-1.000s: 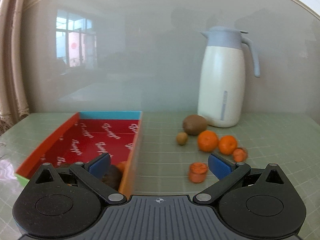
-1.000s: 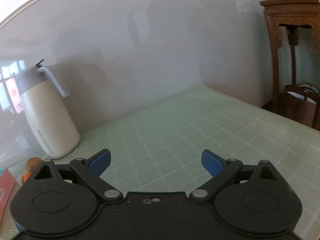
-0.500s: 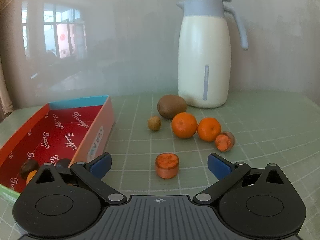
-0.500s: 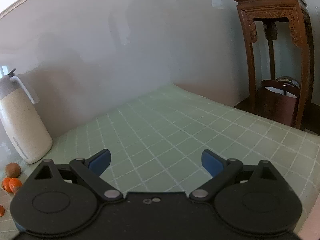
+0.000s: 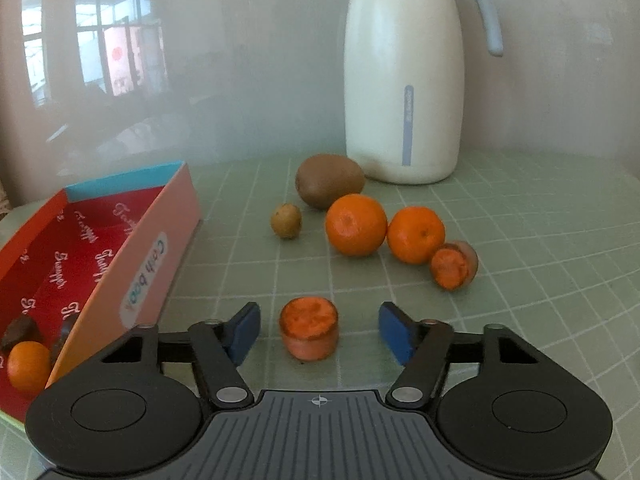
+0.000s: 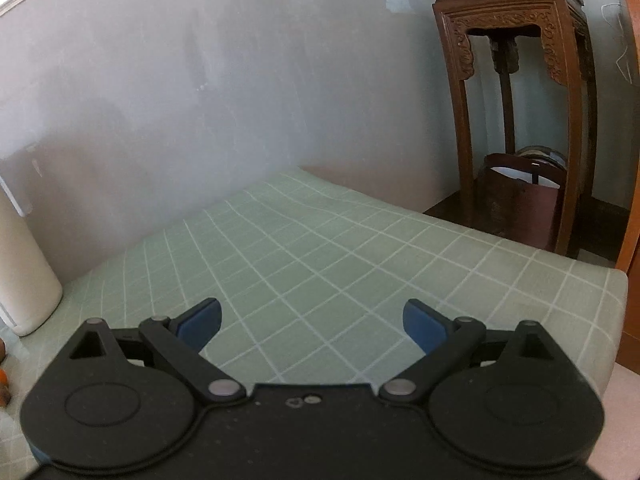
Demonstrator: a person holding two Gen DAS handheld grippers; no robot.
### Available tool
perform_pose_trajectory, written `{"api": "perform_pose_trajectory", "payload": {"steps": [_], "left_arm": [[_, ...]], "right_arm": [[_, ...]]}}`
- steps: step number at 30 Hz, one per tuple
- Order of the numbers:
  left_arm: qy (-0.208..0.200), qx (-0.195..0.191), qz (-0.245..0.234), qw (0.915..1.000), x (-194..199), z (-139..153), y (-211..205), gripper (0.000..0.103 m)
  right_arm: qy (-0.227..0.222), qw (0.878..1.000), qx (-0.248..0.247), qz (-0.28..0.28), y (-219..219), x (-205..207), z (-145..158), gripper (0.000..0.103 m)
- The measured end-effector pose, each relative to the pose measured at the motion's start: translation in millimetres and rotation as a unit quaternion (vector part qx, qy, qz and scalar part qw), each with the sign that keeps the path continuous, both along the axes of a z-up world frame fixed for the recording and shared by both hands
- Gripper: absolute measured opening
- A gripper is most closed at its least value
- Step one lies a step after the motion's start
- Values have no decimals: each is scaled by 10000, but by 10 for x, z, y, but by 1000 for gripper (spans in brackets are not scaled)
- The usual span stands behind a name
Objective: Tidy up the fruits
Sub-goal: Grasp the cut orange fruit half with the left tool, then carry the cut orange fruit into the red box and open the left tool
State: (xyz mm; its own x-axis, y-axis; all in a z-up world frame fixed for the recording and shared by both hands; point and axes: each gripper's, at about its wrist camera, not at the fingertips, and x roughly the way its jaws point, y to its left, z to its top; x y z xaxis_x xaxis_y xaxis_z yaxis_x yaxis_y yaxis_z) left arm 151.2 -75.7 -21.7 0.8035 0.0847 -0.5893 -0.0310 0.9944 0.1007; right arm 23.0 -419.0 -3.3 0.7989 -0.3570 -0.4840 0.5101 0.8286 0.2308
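Your left gripper (image 5: pixel 316 332) is matte black w/ two round disc housings, a ribbed grey centre panel marked by a small crosshair, silver pivot screws on the linkage arms, and blue pads (image 5: pixel 394 332) at the tips. Your right gripper (image 6: pixel 312 320) is the same build, w/ triangular cut-outs in the arms, silver pivots, blue pads (image 6: pixel 424 326), but a plain black centre plate w/ a couple of small screw heads.

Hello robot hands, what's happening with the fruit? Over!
Left gripper closing around orange chunk, pads not touching yet. Right gripper open, empty. Box at left, path clear.
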Motion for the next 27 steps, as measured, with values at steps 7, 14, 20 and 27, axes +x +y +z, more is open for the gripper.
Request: {"api": "perform_pose_trajectory", "payload": {"steps": [7, 14, 20, 27], "left_arm": [[-21, 65, -56, 10000, -61, 27, -27, 30], [-163, 37, -138, 9998, -151, 118, -5, 30], [-354, 124, -319, 9988, -314, 253, -13, 30], [-553, 192, -400, 9975, -482, 403, 56, 30]], "right_arm": [[15, 9999, -28, 115, 92, 26, 16, 98], [15, 9998, -51, 200, 205, 58, 45, 98], [-4, 9996, -22, 271, 297, 106, 69, 98], [-48, 9989, 4, 470, 503, 196, 121, 98]]}}
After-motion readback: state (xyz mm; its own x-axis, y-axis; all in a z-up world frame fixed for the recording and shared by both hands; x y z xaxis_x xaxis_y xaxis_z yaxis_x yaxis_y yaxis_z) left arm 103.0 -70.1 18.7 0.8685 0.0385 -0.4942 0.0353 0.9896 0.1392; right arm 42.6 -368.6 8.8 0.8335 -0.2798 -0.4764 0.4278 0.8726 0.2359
